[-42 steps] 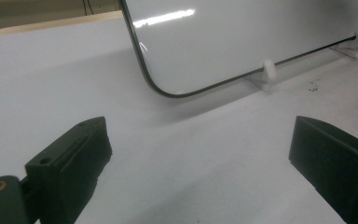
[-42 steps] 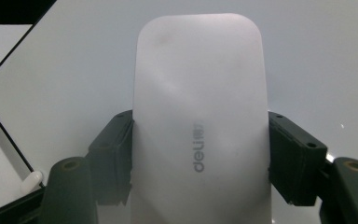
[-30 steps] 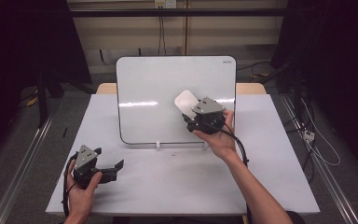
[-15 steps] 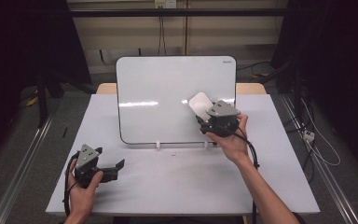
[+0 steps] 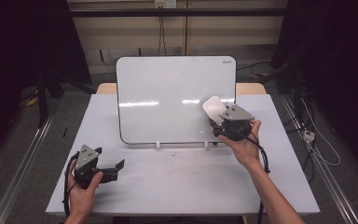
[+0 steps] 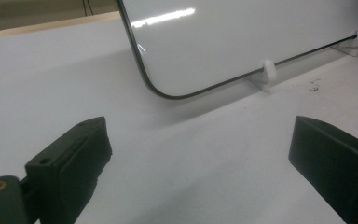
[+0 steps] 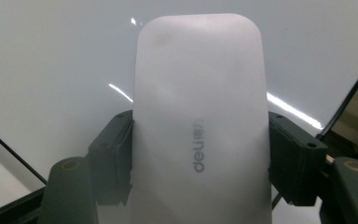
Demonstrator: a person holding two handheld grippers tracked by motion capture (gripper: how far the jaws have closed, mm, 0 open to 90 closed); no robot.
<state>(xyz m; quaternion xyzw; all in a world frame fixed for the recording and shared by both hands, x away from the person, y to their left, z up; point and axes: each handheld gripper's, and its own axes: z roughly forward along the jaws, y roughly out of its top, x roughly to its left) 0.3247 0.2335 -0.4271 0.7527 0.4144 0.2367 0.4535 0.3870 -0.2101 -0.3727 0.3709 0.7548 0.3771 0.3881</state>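
A whiteboard [image 5: 168, 93] stands upright on small white feet at the back of the table. My right gripper [image 5: 218, 122] is shut on a white eraser [image 5: 214, 108] and holds it against the board's lower right area. In the right gripper view the eraser [image 7: 200, 121] sits between both jaws, with the whiteboard [image 7: 51, 56] close behind it. My left gripper [image 5: 114, 167] rests open near the table's front left, nothing between its jaws. In the left gripper view, the whiteboard's [image 6: 242, 37] lower corner and a white foot [image 6: 269, 71] lie ahead.
The white table [image 5: 168, 186] spans the view, with a wooden edge [image 5: 251, 87] behind the board. A small dark mark [image 6: 313, 85] lies on the table near the board's feet. Cables [image 5: 317, 144] trail on the floor at the right.
My right gripper has carried the eraser rightward across the board, from its middle to its lower right. The left gripper has stayed put.
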